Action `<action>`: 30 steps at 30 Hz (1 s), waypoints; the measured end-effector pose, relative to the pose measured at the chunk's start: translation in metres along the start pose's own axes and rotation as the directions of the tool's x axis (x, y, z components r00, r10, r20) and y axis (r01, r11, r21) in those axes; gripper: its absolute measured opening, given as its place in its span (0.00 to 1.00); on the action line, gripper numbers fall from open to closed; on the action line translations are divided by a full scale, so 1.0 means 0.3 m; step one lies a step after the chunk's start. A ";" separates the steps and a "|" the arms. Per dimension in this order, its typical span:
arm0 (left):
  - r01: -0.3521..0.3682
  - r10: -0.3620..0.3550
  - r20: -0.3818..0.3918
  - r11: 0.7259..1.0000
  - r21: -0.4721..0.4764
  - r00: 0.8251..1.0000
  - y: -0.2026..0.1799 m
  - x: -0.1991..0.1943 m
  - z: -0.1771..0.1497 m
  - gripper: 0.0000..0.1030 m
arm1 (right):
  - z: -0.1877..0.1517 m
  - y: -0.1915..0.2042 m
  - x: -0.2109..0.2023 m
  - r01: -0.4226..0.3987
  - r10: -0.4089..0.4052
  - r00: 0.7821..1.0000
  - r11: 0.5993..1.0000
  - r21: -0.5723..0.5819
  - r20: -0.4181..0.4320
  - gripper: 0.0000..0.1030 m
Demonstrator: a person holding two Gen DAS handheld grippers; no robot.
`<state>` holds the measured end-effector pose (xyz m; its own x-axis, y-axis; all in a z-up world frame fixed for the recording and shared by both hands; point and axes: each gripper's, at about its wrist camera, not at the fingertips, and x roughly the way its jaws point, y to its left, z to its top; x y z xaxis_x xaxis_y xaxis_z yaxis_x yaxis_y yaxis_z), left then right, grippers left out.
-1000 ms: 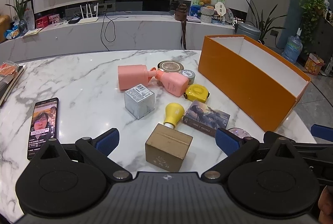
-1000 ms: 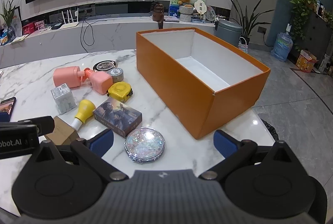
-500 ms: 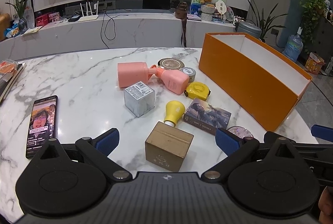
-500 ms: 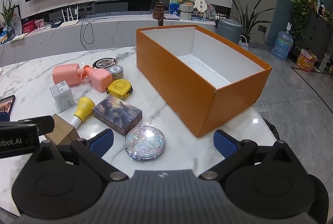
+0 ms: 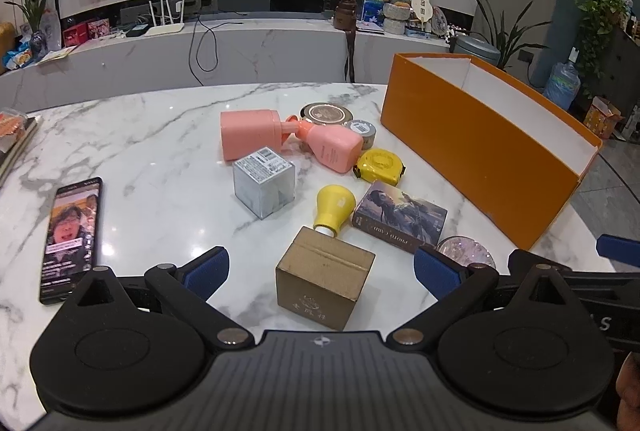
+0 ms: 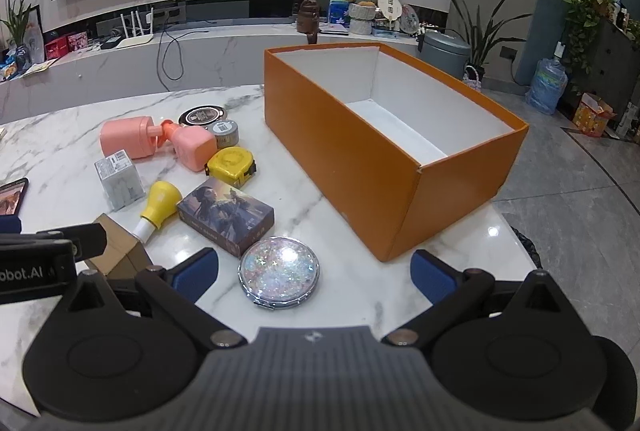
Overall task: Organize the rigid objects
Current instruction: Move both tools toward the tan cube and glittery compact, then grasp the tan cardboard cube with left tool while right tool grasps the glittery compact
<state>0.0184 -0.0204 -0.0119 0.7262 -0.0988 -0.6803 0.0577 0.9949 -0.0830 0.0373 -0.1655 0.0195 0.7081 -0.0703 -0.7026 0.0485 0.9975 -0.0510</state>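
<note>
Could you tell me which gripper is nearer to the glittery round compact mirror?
Right. The right gripper has the compact mirror between its open fingers; the left gripper sits to its left, framing the brown cardboard box.

In the left wrist view the glittery compact mirror (image 5: 466, 251) is half hidden behind the near right finger, the orange box's (image 5: 480, 147) floor is unseen, and the brown carton's (image 5: 324, 281) printed mark is unreadable.

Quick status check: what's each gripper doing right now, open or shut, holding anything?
Left gripper: open, holding nothing, the brown cardboard box lies between its fingers, untouched.
Right gripper: open, empty, above the glitter compact mirror.
</note>
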 end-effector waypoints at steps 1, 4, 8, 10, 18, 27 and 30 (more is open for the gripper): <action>0.005 -0.005 -0.002 1.000 0.005 1.000 0.004 0.013 -0.006 1.00 | -0.003 -0.004 0.007 -0.006 0.006 1.000 1.000 -0.006 0.004 0.97; 0.002 -0.001 -0.019 1.000 0.025 1.000 0.012 0.061 -0.020 1.00 | -0.022 -0.011 0.037 -0.026 0.027 0.999 0.998 -0.054 0.026 0.98; 0.008 -0.006 -0.036 0.998 0.056 0.999 0.013 0.109 -0.035 1.00 | -0.044 -0.027 0.084 -0.039 0.039 0.999 0.997 -0.071 0.002 0.98; 0.004 -0.001 -0.049 0.998 0.067 0.999 0.013 0.130 -0.042 1.00 | -0.052 -0.038 0.106 -0.038 0.038 0.999 0.998 -0.052 -0.013 0.98; 0.016 -0.007 -0.063 0.989 0.145 0.998 0.008 0.208 -0.077 1.00 | -0.069 -0.034 0.182 -0.087 0.085 0.996 0.994 -0.071 -0.031 0.98; 0.021 -0.007 -0.078 0.983 0.181 0.997 0.018 0.242 -0.078 1.00 | -0.073 0.015 0.294 -0.086 0.081 0.995 0.992 -0.094 -0.061 0.98; 0.042 -0.030 -0.065 0.980 0.193 0.997 0.017 0.241 -0.076 1.00 | -0.081 0.025 0.324 -0.077 0.070 0.995 0.991 -0.106 -0.067 0.97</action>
<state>0.0556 -0.0228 -0.0781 0.6780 -0.1298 -0.7235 0.2191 0.9752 0.0304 0.0893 -0.1649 -0.0665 0.6612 -0.0001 -0.7502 -0.0811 0.9941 -0.0716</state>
